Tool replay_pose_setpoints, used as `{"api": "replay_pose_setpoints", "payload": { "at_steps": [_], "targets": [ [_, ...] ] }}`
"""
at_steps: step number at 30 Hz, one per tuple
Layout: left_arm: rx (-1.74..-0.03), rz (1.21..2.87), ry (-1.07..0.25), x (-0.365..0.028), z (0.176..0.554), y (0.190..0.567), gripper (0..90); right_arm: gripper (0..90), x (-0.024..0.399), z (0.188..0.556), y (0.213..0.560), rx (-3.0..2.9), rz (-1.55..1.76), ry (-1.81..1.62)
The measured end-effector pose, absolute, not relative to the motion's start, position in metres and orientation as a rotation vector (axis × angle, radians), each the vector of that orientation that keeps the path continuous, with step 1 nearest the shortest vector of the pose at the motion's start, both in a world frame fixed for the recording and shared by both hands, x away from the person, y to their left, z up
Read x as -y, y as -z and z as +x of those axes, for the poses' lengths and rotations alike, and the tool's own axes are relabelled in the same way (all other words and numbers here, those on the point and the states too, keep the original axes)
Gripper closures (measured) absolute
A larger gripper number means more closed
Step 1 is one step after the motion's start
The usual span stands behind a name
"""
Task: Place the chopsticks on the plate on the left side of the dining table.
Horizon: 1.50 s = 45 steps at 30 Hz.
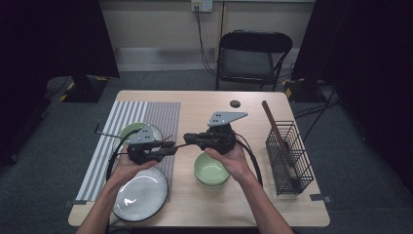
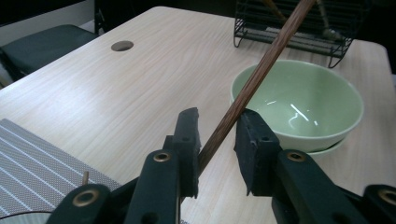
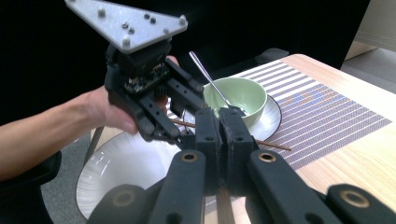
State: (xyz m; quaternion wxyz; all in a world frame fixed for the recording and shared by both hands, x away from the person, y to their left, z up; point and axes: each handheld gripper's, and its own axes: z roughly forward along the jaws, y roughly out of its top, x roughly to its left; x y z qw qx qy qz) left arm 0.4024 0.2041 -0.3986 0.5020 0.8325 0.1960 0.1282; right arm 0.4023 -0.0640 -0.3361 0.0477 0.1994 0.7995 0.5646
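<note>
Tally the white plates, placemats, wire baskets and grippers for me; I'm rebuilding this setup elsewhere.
White plates: 2, large plate and plate under bowl
Placemats: 1, placemat
Wire baskets: 1, basket
Grippers: 2, left gripper and right gripper
Total: 6

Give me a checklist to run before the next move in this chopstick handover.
1. Right hand-held gripper shut on the chopstick: ok.
2. Chopstick between the jaws of the left hand-held gripper: ok.
3. Left pads pressing the chopstick from both sides: not ok. A gap shows, and the stick runs slantwise between them.
4. Chopstick clear of the bowl: ok. It passes above the rim without touching.
5. Chopstick seated squarely enough for a firm grip once the right one lets go: cannot tell.
</note>
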Motion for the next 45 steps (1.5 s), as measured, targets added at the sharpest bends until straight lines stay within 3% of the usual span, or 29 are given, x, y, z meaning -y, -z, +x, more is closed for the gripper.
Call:
{"api": "replay_pose_setpoints", "payload": {
  "at_steps": [19,24,26,30,33,38,41,45],
  "targets": [
    [-0.375,1.951,-0.132,-0.189,0.396,0.400,85.1,87.1,0.050,0.422,0.307,-2.410,0.591,-1.758],
    [-0.400,1.898,-0.093,-0.192,0.396,0.399,85.3,70.8,0.047,0.426,0.307,-2.383,0.604,-1.780],
    [-0.409,1.870,-0.083,-0.194,0.396,0.398,85.3,59.7,0.046,0.427,0.308,-2.351,0.619,-1.806],
    [-0.452,1.807,-0.088,-0.202,0.398,0.394,85.3,54.6,0.045,0.427,0.315,-2.349,0.620,-1.805],
    [-0.473,1.775,-0.103,-0.209,0.399,0.391,85.3,55.0,0.042,0.425,0.322,-2.347,0.620,-1.809],
    [-0.496,1.721,-0.115,-0.217,0.399,0.388,85.3,62.8,0.035,0.423,0.332,-2.343,0.634,-1.819],
    [-0.508,1.718,-0.125,-0.216,0.399,0.388,85.2,68.9,0.028,0.423,0.334,-2.351,0.627,-1.826],
    [-0.503,1.728,-0.131,-0.214,0.399,0.390,85.1,84.6,0.019,0.423,0.334,-2.357,0.618,-1.844]
  ]
}}
